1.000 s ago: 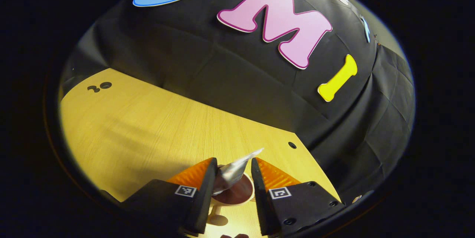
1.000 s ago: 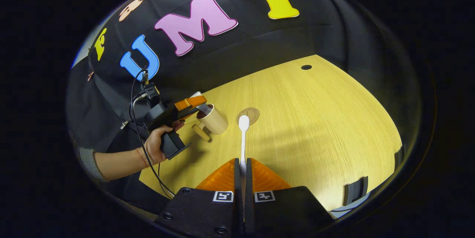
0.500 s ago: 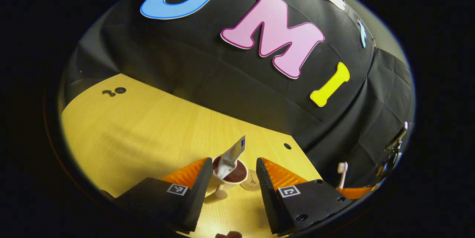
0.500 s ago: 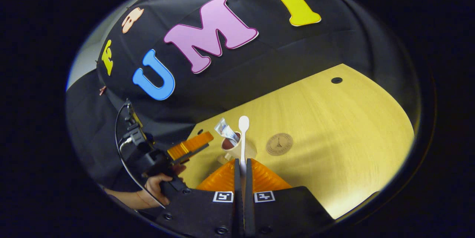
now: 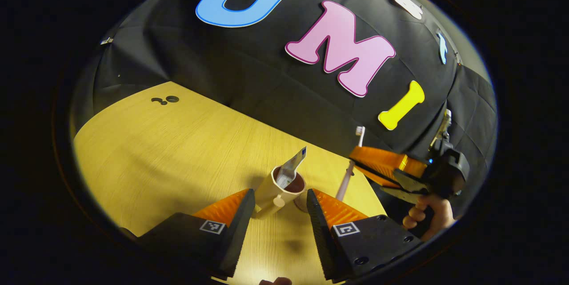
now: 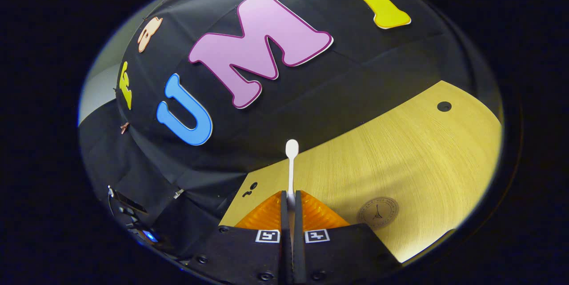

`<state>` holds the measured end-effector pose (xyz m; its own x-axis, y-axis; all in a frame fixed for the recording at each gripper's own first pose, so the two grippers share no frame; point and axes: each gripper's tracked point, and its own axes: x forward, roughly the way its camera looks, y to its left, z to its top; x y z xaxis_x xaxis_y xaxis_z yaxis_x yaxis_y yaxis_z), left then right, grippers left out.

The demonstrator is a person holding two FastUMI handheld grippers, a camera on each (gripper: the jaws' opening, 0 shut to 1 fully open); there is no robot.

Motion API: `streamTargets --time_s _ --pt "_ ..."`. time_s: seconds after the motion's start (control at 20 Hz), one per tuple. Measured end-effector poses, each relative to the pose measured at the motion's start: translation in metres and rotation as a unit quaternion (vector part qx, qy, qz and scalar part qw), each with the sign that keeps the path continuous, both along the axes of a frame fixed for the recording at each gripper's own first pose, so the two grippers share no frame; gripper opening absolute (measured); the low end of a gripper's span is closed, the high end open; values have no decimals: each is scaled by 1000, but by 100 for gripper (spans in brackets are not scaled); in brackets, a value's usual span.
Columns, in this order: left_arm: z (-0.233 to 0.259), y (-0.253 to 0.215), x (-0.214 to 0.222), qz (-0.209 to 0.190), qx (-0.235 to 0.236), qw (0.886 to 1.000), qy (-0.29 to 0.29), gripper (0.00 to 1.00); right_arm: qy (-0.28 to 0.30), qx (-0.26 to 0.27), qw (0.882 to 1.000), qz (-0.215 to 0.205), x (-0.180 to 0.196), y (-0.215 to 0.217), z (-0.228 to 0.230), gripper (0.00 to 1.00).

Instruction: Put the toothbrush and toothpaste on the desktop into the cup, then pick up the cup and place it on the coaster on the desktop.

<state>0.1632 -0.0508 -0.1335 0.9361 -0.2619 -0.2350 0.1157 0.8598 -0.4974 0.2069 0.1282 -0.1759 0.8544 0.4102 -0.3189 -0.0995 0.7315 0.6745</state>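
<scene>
A beige cup [image 5: 279, 188] with a dark inside stands on the wooden desktop [image 5: 155, 151]. A toothpaste tube [image 5: 294, 166] leans in it, its flat end sticking up. My left gripper [image 5: 278, 208] is open just in front of the cup, apart from it. In the left gripper view my right gripper [image 5: 378, 167] comes in from the right, shut on a white toothbrush [image 5: 351, 165]. The brush is held head up, and its lower end hangs just right of the cup. In the right gripper view the toothbrush [image 6: 291, 169] stands straight up from my shut right gripper [image 6: 289, 198].
A round brown coaster [image 6: 378, 212] lies on the desktop [image 6: 400, 156] at the lower right of the right gripper view. Cable holes [image 6: 443, 106] mark the table's far corners. A hand [image 5: 426, 216] holds the right gripper. The booth's black cloth wall runs along the table's back edge.
My left gripper has let the toothpaste drop into the cup and drawn back, open. My right gripper has carried the toothbrush over to the cup's right side and tilted it head up.
</scene>
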Motion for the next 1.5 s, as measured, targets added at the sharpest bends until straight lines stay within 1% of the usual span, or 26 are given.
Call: streamTargets --time_s 0.3,0.45,0.6,0.65,0.8,0.9,1.05,1.3,1.5 --pt "-1 6 -14 15 -1 1000 12 73 2 15 1000 -19 47 8 -27 6" --pt "0 7 -14 18 -4 1000 14 73 -5 14 1000 -27 58 10 -40 5" --pt "-1 8 -17 24 -18 999 15 73 -17 2 999 -44 64 12 -49 6" --pt "0 8 -21 26 -22 999 15 73 -17 2 999 -47 61 13 -51 6" --pt "-3 10 -22 30 -10 999 19 73 -20 -9 999 -50 53 18 -63 6" --pt "-2 9 -23 29 -8 999 20 73 -19 -17 999 -45 45 20 -70 6" --pt "0 9 -22 31 -9 999 20 73 -33 -30 998 -37 39 19 -68 6" --pt "4 3 -21 32 -7 999 16 73 -55 -73 996 4 17 23 -61 9" --pt "6 -2 -19 32 -5 999 11 73 -64 -104 992 43 -7 28 -64 8"
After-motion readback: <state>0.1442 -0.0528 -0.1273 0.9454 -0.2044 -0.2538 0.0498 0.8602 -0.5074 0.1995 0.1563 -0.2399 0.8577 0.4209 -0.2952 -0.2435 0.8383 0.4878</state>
